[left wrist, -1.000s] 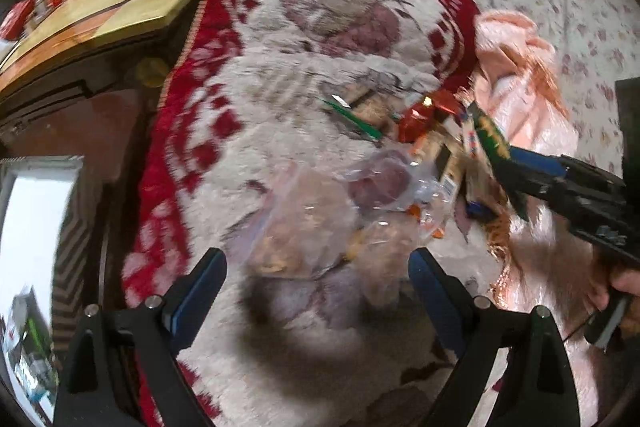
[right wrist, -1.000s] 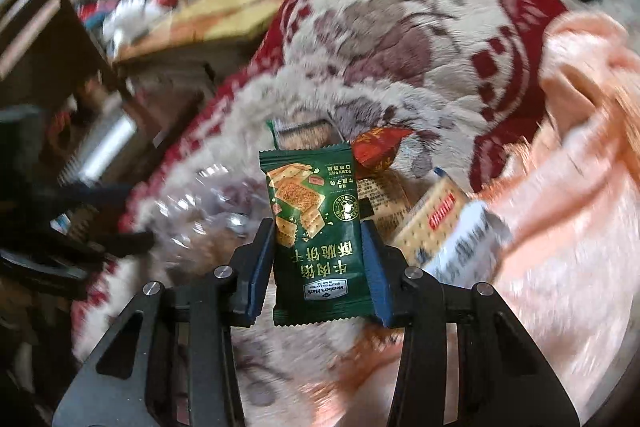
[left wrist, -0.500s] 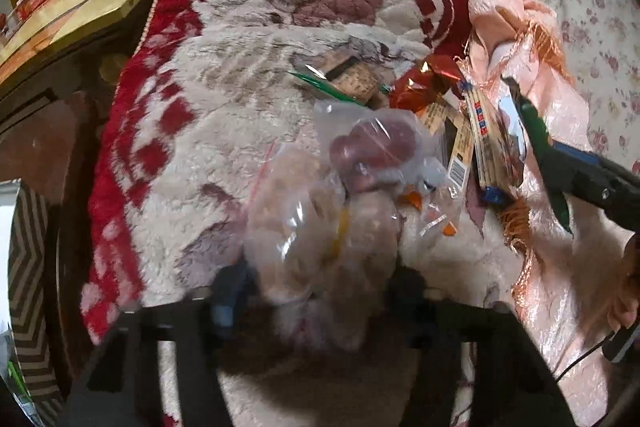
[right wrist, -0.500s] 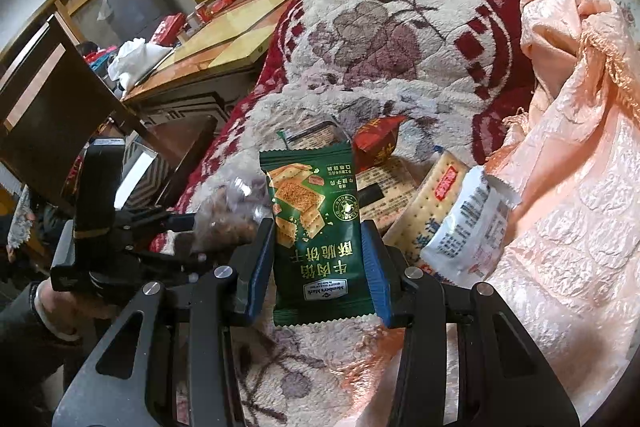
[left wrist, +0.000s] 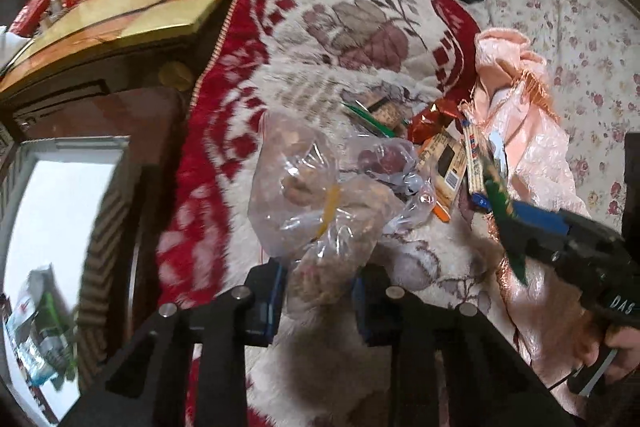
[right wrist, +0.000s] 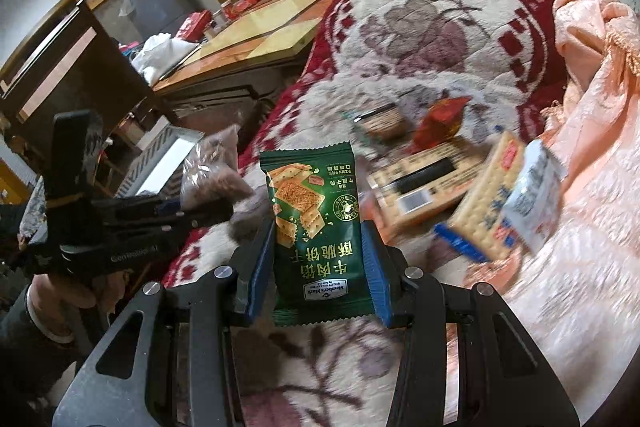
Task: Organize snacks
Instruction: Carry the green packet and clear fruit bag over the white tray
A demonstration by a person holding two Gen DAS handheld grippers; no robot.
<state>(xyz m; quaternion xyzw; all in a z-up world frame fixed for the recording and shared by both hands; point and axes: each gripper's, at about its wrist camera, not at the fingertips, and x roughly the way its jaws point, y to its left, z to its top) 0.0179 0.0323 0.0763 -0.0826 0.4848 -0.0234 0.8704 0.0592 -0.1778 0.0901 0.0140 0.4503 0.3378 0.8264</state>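
My left gripper (left wrist: 318, 291) is shut on a clear plastic bag of brown snacks (left wrist: 312, 195) and holds it above the floral blanket (left wrist: 360, 27). My right gripper (right wrist: 318, 267) is shut on a green cracker packet (right wrist: 316, 223), upright between its blue pads. The right gripper with the green packet also shows at the right of the left wrist view (left wrist: 504, 211). The left gripper with its bag shows at the left of the right wrist view (right wrist: 208, 187). A pile of snack packets (right wrist: 440, 179) lies on the blanket: a red wrapper (right wrist: 440, 119), cracker packs and a white packet (right wrist: 532, 203).
A pink satin cloth (right wrist: 592, 107) lies right of the pile. A wooden table with a yellow top (right wrist: 272, 35) stands left of the blanket. A white box with packets (left wrist: 48, 267) sits low at the left. A floral sofa (left wrist: 580, 35) is at the far right.
My left gripper has closed on the clear snack bag and lifted it off the blanket. My right gripper keeps holding the green packet and has shifted slightly.
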